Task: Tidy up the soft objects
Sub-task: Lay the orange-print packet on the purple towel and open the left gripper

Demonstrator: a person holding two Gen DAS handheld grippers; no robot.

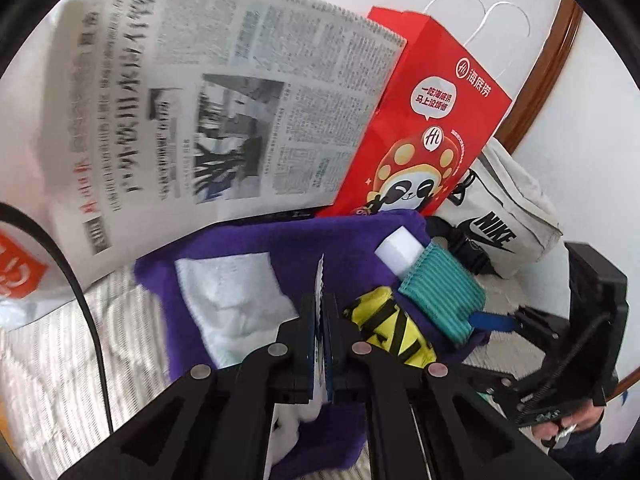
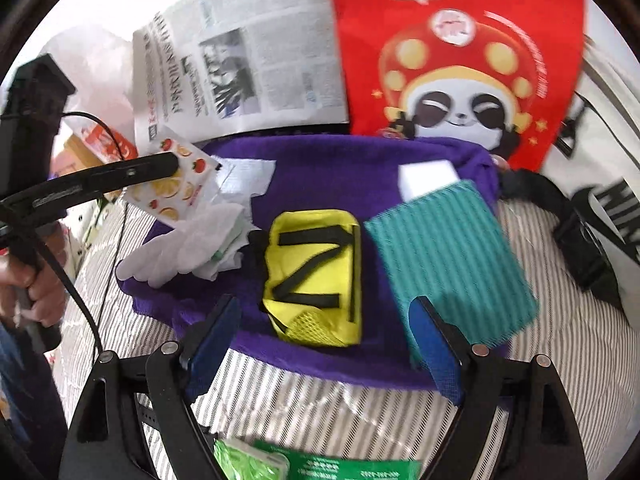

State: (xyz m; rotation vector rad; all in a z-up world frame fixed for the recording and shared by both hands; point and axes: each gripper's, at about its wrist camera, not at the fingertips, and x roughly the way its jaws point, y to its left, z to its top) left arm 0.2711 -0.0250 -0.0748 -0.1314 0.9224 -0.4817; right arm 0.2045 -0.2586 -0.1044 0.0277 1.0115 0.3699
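Bed [image 2: 304, 408]: striped cover, carries everything here.
Newspaper [image 1: 224, 108]: stands propped behind the towel, on its far side.
Red bag [image 1: 424, 120]: panda print, upright behind the towel, just beside the newspaper.
Nike bag [image 1: 500, 216]: cream, past the towel's far corner next to the red bag.
Towel [image 2: 328, 168]: purple, spread on the bed; the landmark for the rest.
Green cloth [image 2: 448, 256]: ribbed, lies on the towel's edge nearest the Nike bag, overlapping a white block [image 2: 428, 178].
Yellow pouch [image 2: 316, 276]: black straps, on the middle of the towel, just beside the green cloth.
White cloth [image 2: 192, 244]: crumpled on the towel's other end, well apart from the green cloth.
Right tool [image 2: 324, 340]: jaws spread wide, nothing pressed between them; it hangs over the towel's near edge, in front of the yellow pouch.
Left tool [image 1: 320, 320]: clenched on a thin packet [image 2: 176, 184] printed with fruit, held above the towel's white-cloth end.
Green packet [image 2: 320, 466]: on the bed, off the towel, at the near side.
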